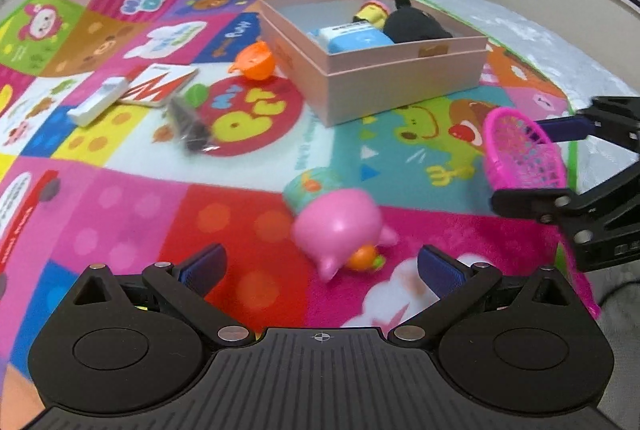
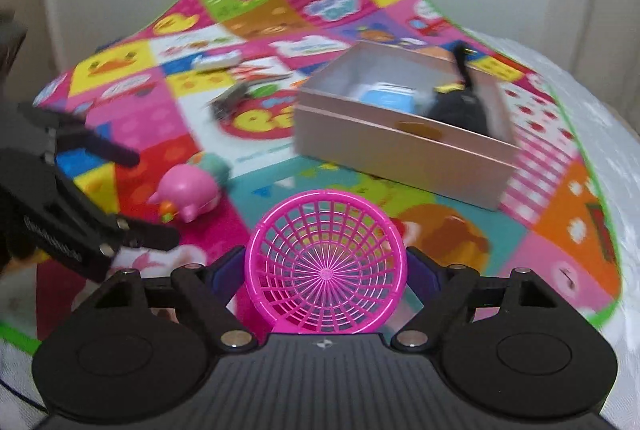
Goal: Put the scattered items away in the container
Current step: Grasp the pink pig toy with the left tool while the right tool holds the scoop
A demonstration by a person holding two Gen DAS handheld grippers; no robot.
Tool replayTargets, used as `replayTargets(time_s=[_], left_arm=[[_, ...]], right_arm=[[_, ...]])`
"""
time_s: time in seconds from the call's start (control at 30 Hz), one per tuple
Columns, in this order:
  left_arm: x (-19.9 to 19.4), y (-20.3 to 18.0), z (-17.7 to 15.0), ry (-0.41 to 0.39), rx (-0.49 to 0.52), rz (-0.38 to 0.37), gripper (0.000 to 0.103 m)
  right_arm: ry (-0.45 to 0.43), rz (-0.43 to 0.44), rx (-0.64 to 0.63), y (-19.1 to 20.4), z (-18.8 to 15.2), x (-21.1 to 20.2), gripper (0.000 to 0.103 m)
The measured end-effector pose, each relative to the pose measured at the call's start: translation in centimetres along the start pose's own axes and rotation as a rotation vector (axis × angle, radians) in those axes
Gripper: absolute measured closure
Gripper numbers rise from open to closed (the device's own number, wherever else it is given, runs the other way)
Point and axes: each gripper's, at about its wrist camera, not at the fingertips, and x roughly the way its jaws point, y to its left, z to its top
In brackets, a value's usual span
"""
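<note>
My right gripper [image 2: 326, 272] clamps the round pink plastic mesh basket [image 2: 326, 270]; my left gripper [image 1: 320, 270] gapes empty above the patchwork play mat [image 1: 120, 214].

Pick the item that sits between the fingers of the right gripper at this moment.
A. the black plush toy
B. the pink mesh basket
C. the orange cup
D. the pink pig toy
B: in the right wrist view the pink mesh basket sits between the right gripper's fingers, while the pink pig toy lies on the mat and the black plush toy is in the box.
</note>
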Motion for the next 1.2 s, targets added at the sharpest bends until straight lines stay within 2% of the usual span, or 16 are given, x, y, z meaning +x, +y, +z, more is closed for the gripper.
replayTargets(time_s=[0.1, 0.23, 0.33, 0.43, 0.5, 0.6, 0.8, 0.87, 0.93, 1.0, 1.1, 1.2], left_arm=[[1.1, -0.5, 0.9, 0.021, 0.038, 0.046, 0.000], [0.8, 1.1, 0.7, -0.012, 0.090, 0.215, 0.000], [0.8, 3.6, 0.1, 0.019, 0.051, 0.312, 0.000], [0.5, 5.9, -0.4, 0.047, -0.020, 0.367, 0.000], [0.0, 6.9, -0.5, 0.050, -0.072, 0.351, 0.000], [-0.8, 7.3, -0.4, 0.017, -0.137, 0.231, 0.000], [-1.3, 4.2, 1.3, -0.019, -0.198, 0.077, 0.000], [-1.1, 2.6, 1.8, -0.002, -0.154, 0.070, 0.000], [-0.3, 1.0, 1.9, 0.006, -0.019, 0.135, 0.000], [0.0, 0.8, 1.6, -0.004, 0.053, 0.205, 0.000], [0.2, 2.9, 1.2, -0.002, 0.037, 0.292, 0.000], [0.5, 5.4, 0.8, 0.038, -0.028, 0.423, 0.000]], right_arm=[[0.003, -0.019, 0.059, -1.2, -0.1, -0.2, 0.020], [0.010, -0.031, 0.056, -1.4, -0.5, -0.1, 0.020], [0.015, -0.022, 0.044, -1.1, -0.6, 0.1, 0.020], [0.017, -0.011, 0.028, -0.6, -0.7, 0.2, 0.020], [0.016, -0.009, 0.015, -0.3, -0.8, 0.2, 0.020], [0.016, -0.011, -0.005, 0.1, -1.0, 0.2, 0.020], [0.013, -0.017, -0.009, 0.3, -1.1, 0.0, 0.019], [0.015, -0.018, -0.010, 0.3, -1.2, 0.0, 0.019], [0.017, -0.019, -0.012, 0.4, -1.3, 0.0, 0.019], [0.019, -0.020, -0.011, 0.4, -1.4, 0.0, 0.019], [0.020, -0.016, -0.006, 0.3, -1.6, -0.1, 0.019], [0.021, -0.014, -0.003, 0.3, -1.8, -0.1, 0.019]])
